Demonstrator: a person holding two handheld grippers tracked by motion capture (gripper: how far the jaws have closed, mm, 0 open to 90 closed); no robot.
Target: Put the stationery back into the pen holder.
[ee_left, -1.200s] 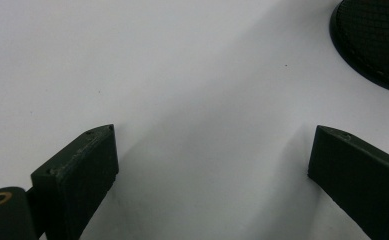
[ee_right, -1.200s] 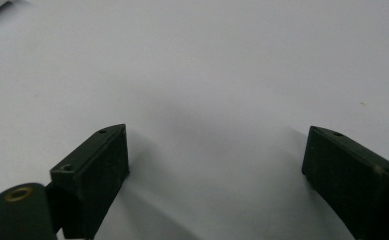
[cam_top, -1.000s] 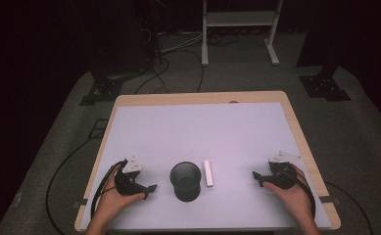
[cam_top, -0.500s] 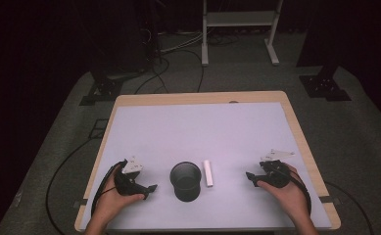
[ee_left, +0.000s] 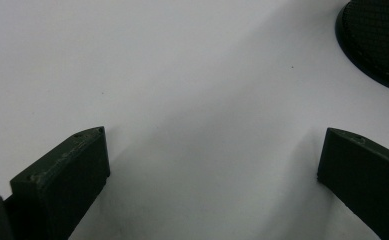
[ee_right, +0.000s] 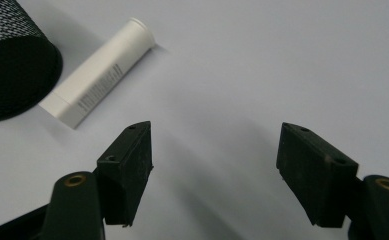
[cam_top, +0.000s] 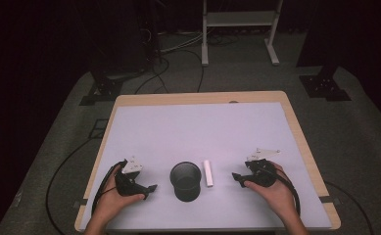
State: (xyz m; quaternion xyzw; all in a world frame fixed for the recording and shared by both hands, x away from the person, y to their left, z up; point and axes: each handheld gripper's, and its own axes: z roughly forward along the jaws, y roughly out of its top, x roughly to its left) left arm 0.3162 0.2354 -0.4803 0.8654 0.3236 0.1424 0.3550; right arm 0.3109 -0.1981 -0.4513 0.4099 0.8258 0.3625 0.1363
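Beside the mesh cup (cam_top: 185, 180), right tongs (cam_top: 237, 177) spread empty, having just narrowed, approaching the white tube (cam_top: 207, 172); next, straddle and pinch it; left tongs (cam_top: 150, 189) spread, idle.

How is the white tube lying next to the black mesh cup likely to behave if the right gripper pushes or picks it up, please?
The white tube looks round with one flat crimped end, so a sideways push would probably roll it, perhaps against the mesh cup. It seems small and stiff, likely light. Its smooth surface may slip between the pads, so gripping across the middle seems safest.
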